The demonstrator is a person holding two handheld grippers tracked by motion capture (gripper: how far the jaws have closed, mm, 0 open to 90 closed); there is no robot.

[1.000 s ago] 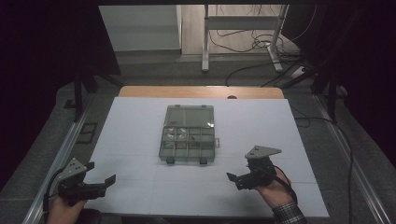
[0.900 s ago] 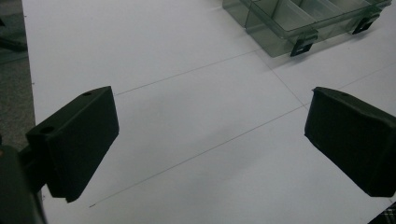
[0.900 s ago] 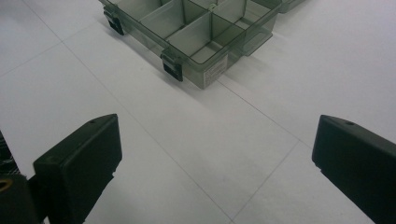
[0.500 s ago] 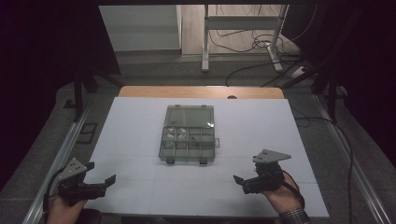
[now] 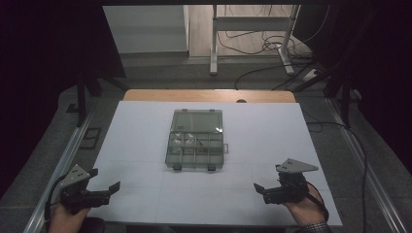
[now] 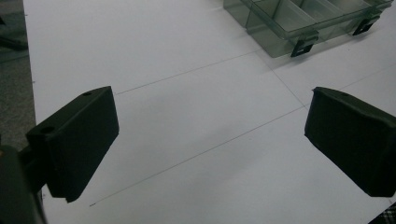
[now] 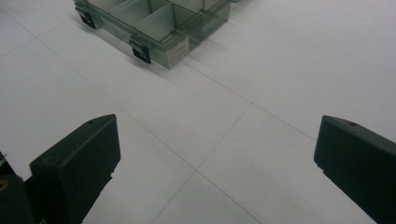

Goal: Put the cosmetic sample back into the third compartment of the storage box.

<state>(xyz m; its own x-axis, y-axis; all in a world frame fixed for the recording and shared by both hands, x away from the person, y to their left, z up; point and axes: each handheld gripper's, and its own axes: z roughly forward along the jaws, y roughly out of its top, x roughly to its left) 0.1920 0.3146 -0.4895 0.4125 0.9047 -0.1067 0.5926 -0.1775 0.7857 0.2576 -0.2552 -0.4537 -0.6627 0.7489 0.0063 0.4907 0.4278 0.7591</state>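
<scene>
Right hand drawn back — both hand-held grippers wait at the near edge, the box untouched.

The white tabletop [image 5: 145, 145] carries one thing, a clear compartment box [image 5: 196, 140], sitting at its middle with the two black latches facing the person. Over the last second the right hand-held gripper [image 5: 265, 190] slid outward and back toward the near right corner, so it now lies farther from the box; its jaws stand wide apart with nothing between them. The left hand-held gripper [image 5: 108, 190] has kept its place at the near left corner, jaws likewise spread and empty. I'd judge that as a retreat to rest — nothing is in hand, and any work on the latches [image 7: 141, 53] would need a fresh reach.
</scene>
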